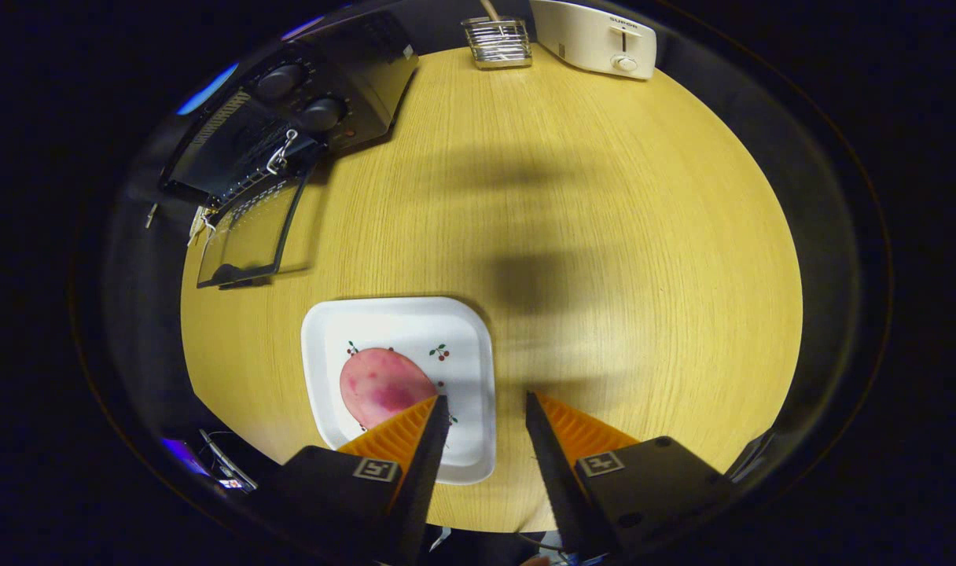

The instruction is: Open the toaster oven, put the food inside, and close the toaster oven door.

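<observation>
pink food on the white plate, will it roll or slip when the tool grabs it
The pink food looks rounded and smooth, so it may roll or squirt out of a loose pinch. It lies on a glossy white plate, which may slide if pushed. The tool is open, above the plate's edge beside the food.

The food (384,387) is sat on a plate (462,330) under the left finger of the spread gripper (487,401), toaster oven (289,134) parked far beyond.

A round table of pale yellow wood grain (604,236) stood under bright light, soft shadows lay across it, and dark surroundings were around it
</observation>
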A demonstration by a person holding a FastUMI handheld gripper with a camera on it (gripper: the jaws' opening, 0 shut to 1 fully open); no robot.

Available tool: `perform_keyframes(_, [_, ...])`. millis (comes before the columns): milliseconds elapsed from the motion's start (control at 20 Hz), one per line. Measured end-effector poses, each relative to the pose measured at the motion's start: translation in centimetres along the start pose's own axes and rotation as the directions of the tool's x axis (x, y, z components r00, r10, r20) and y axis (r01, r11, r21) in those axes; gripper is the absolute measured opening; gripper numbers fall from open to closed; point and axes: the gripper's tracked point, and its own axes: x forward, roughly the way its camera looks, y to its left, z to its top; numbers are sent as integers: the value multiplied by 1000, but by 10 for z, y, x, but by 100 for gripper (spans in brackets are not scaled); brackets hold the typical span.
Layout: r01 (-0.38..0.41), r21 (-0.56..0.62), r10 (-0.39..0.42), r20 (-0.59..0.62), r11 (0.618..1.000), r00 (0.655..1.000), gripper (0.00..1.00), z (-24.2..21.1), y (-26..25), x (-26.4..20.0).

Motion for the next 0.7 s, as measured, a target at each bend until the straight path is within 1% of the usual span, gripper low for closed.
perform_keyframes(50, [12, -3, -12, -1, 1000, 1000, 56, 0, -4, 0])
perform_keyframes(100, [13, 24, -13, -6, 1000, 1000, 44, 2, -6, 4])
perform_keyframes(250, [-58, -2, 58, -35, 998, 998, 7, -4, -6, 0])
perform_keyframes(300, [-90, -1, 90, -29, 996, 996, 7, -3, -4, 6])
perform_keyframes(350, [-122, 19, 122, -13, 992, 992, 5, 1, -4, 2])
perform_keyframes(450, [-198, 75, 198, -1, 977, 980, 5, 1, -1, -4])
perform_keyframes(550, [-270, 126, 271, 15, 955, 963, 5, -2, 2, -10])
perform_keyframes(700, [-357, 202, 353, 54, 912, 934, 5, -6, 11, -22])
